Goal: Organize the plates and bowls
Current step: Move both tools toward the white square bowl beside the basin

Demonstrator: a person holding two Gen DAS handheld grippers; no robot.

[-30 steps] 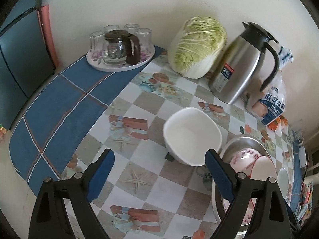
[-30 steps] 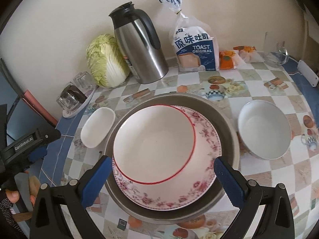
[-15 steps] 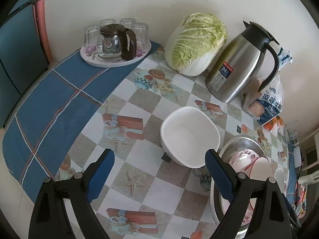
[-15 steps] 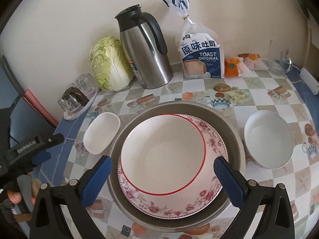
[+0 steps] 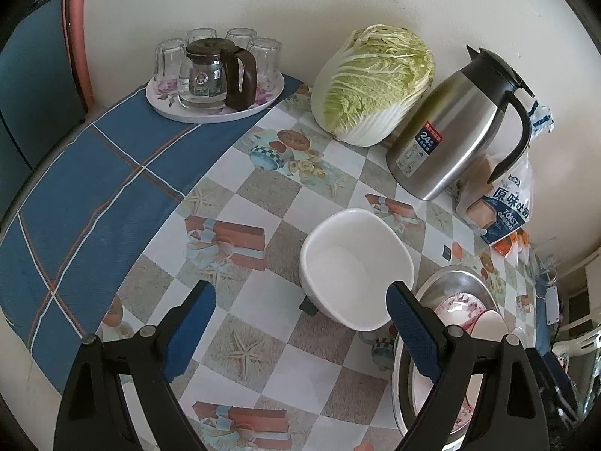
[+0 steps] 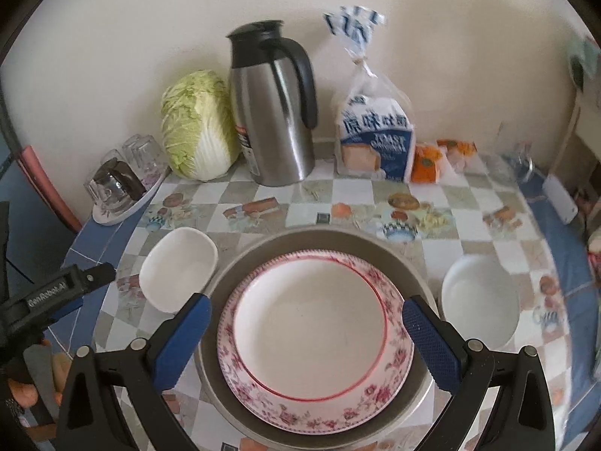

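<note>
A metal basin (image 6: 409,267) holds a floral plate (image 6: 379,387) with a red-rimmed white bowl (image 6: 311,330) on top. My right gripper (image 6: 306,338) is open and empty, hovering over this stack. A small white squarish bowl (image 6: 178,268) stands left of the basin; it also shows in the left wrist view (image 5: 357,267). My left gripper (image 5: 300,325) is open and empty, just before that bowl. A round white bowl (image 6: 480,300) stands right of the basin. The basin's edge shows in the left wrist view (image 5: 450,278).
Along the wall stand a cabbage (image 5: 372,82), a steel thermos jug (image 5: 454,127), a bag of toast (image 6: 375,139) and a tray of glasses with a glass teapot (image 5: 216,75). A blue cloth (image 5: 82,188) covers the table's left end.
The left gripper has drawn nearer the small white bowl. The right gripper has moved forward and turned slightly right over the basin, with blur at the view's right edge.
</note>
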